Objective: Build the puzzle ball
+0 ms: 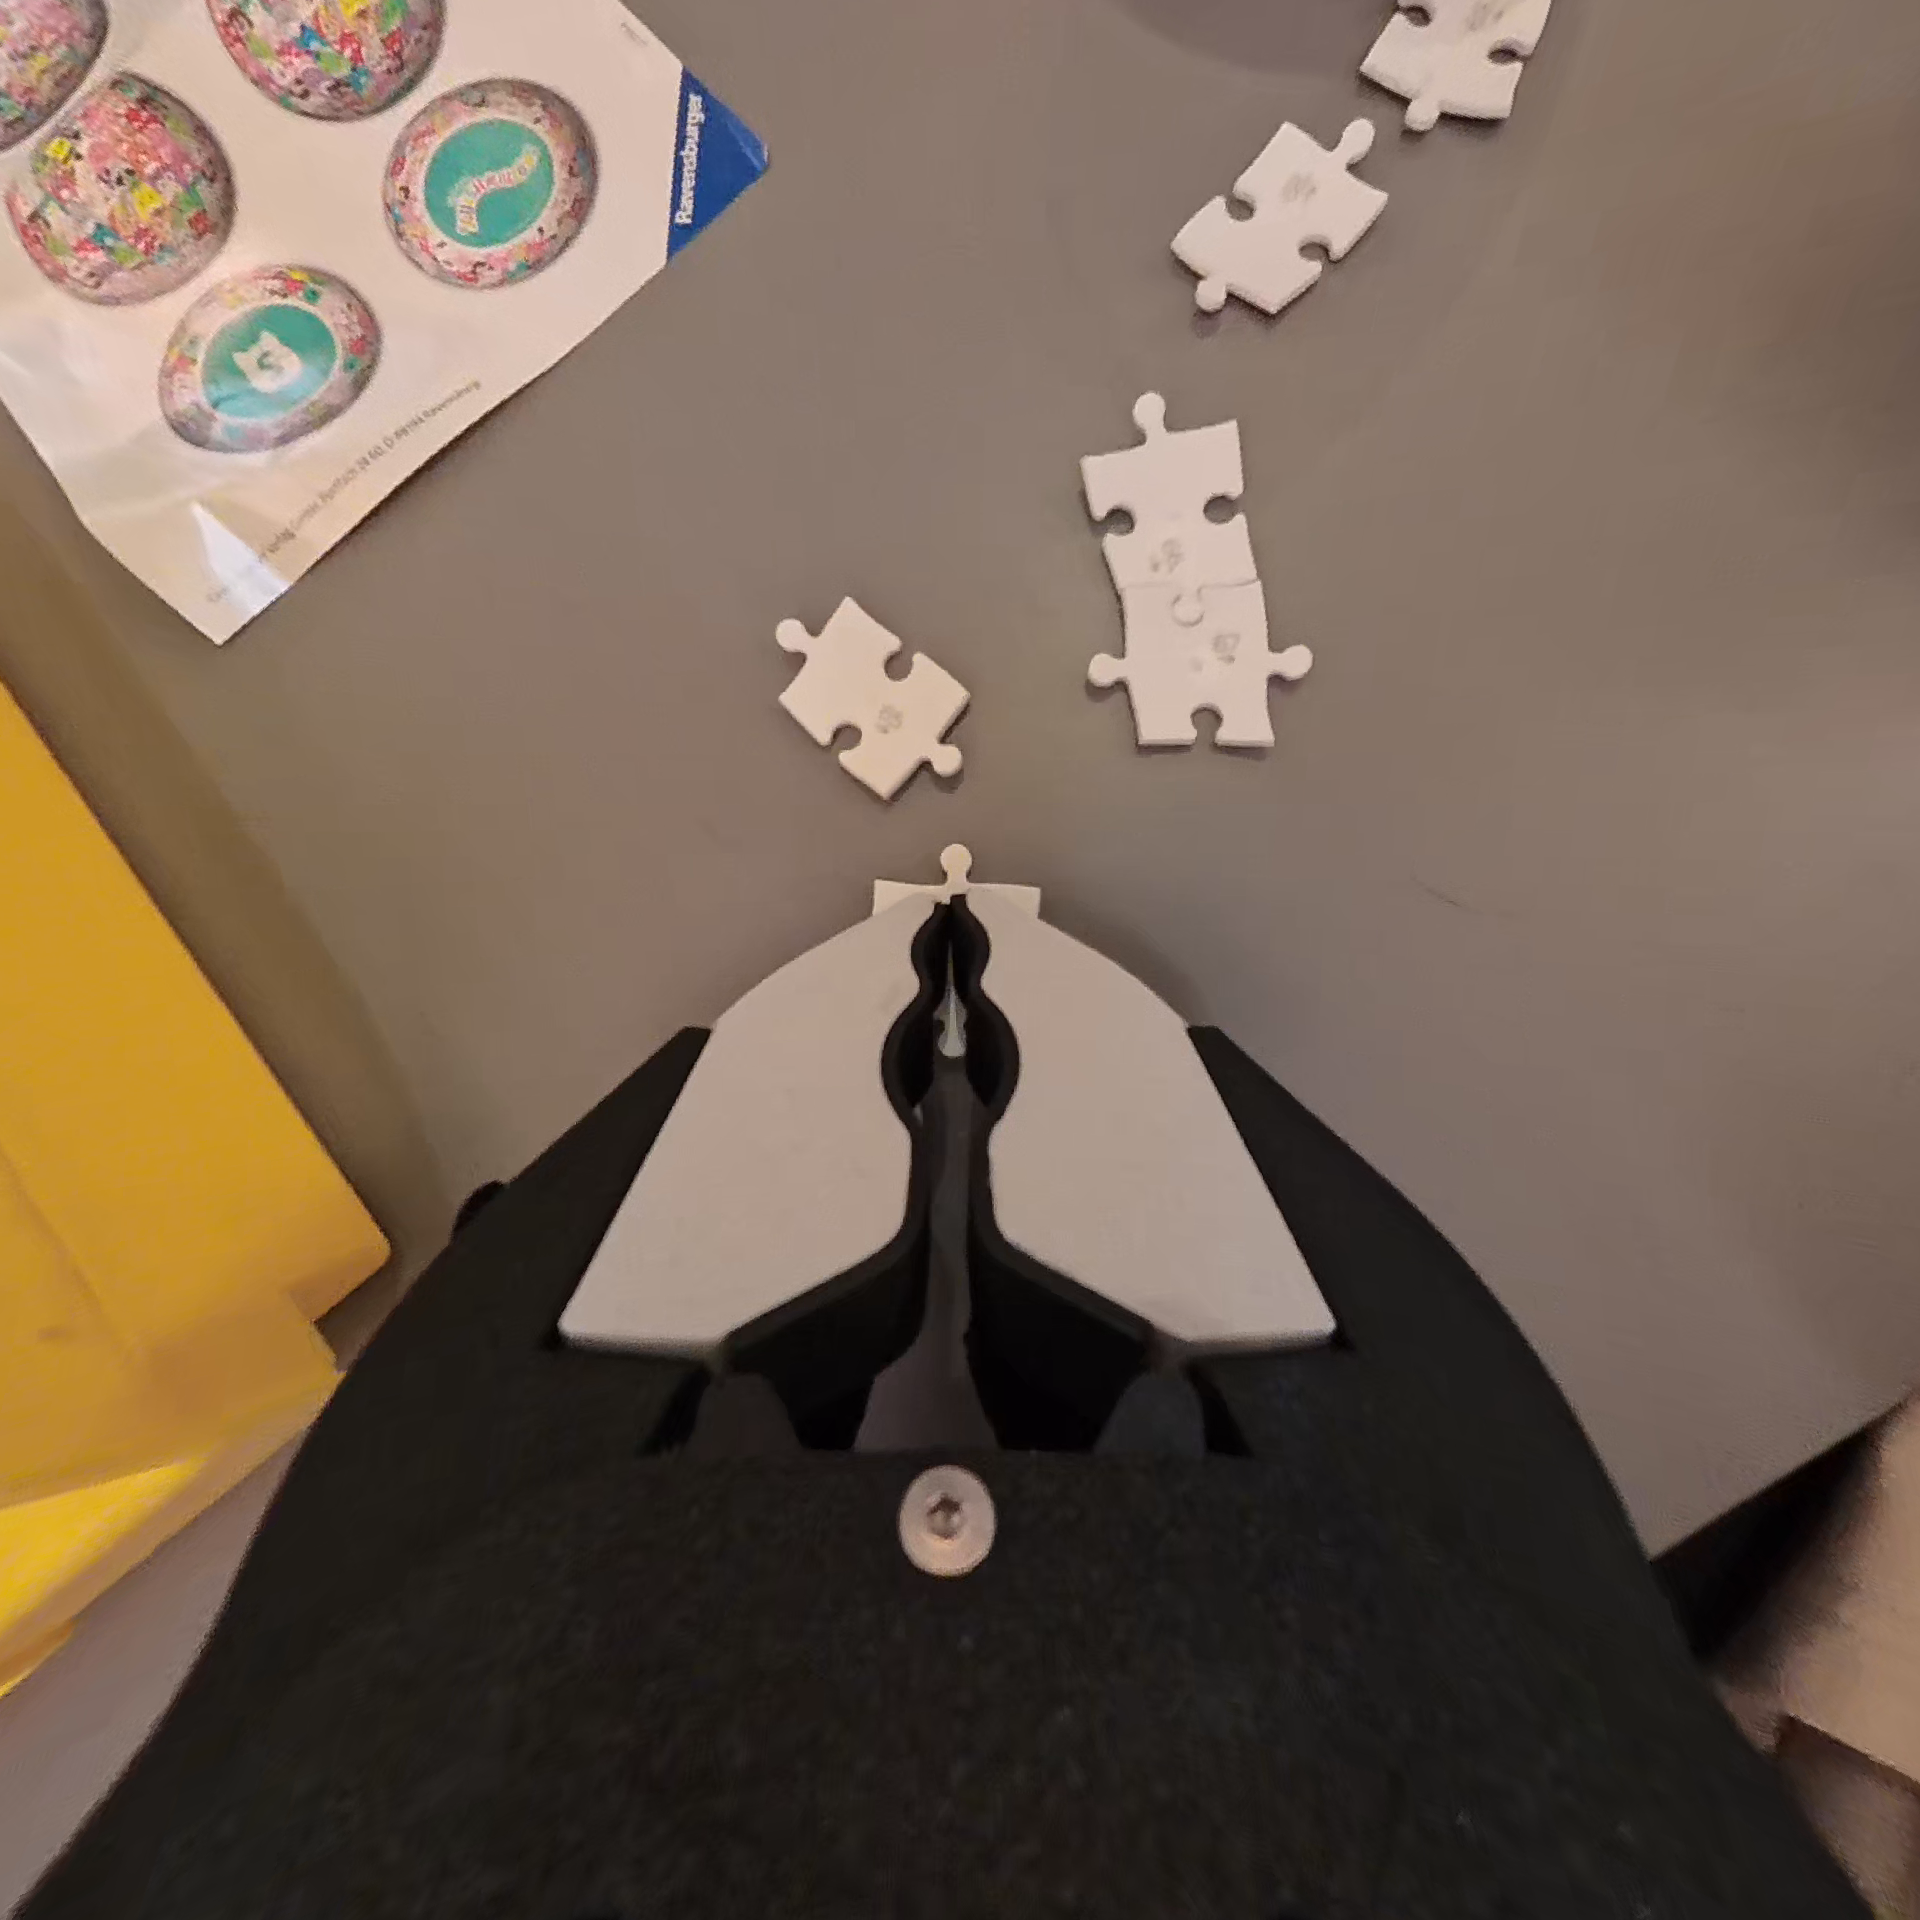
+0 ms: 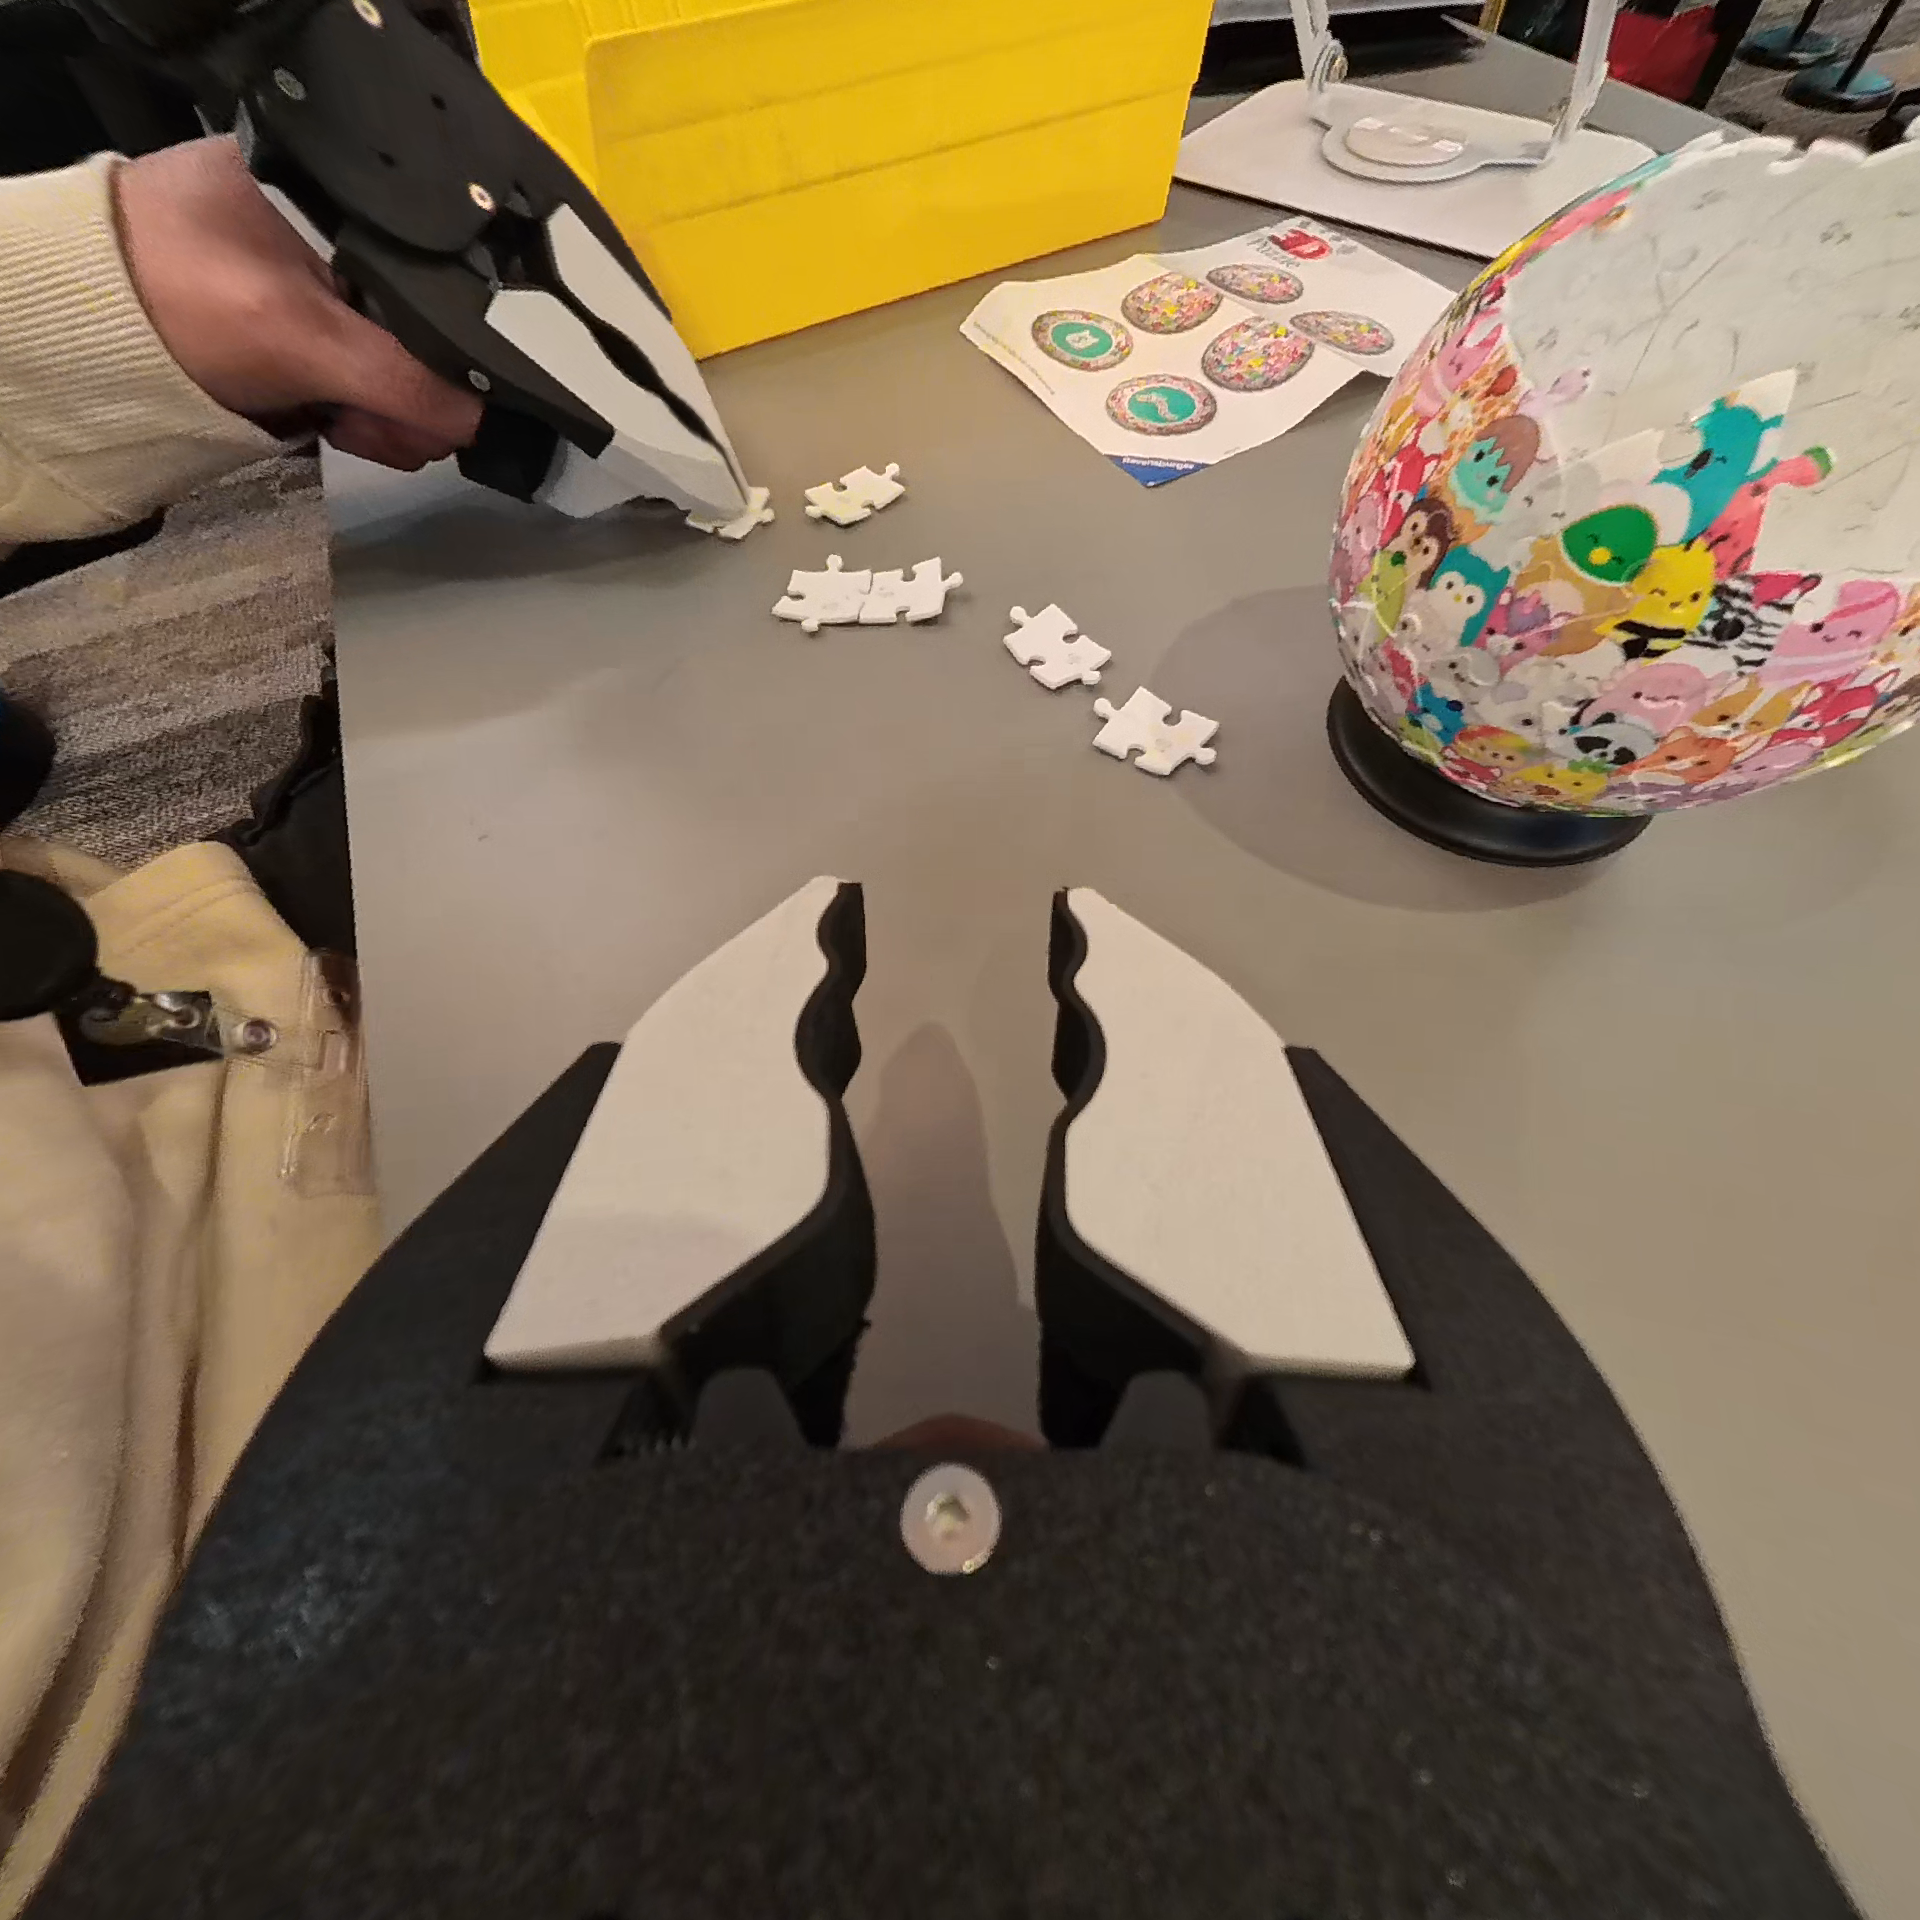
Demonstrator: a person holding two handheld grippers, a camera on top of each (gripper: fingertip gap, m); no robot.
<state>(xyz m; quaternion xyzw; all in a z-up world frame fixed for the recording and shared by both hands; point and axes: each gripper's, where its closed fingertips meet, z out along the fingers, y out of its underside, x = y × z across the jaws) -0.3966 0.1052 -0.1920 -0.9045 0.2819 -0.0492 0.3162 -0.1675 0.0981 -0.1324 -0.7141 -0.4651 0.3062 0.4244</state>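
Note:
My left gripper (image 1: 954, 914) is shut on a white puzzle piece (image 1: 956, 873) at the grey table surface; only the piece's knob and top edge show past the fingertips. In the right wrist view the left gripper (image 2: 732, 499) pinches that piece (image 2: 743, 516) low on the table. Several more white pieces lie face down: a single one (image 1: 873, 698), a joined pair (image 1: 1184, 582), and two farther off (image 1: 1283, 213). My right gripper (image 2: 956, 914) is open and empty above the table. The partly built colourful puzzle ball (image 2: 1662, 582) stands on a black ring stand (image 2: 1475, 810) at the right.
A yellow box (image 2: 852, 156) stands at the back of the table and shows at the left (image 1: 125, 1143). A printed instruction sheet (image 2: 1195, 353) lies beside it, also in the left wrist view (image 1: 343, 260). A white stand on paper (image 2: 1403, 135) is at the far right. A person's sleeve (image 2: 62, 343) is at the left. There is about 25 cm between the tips of the two grippers.

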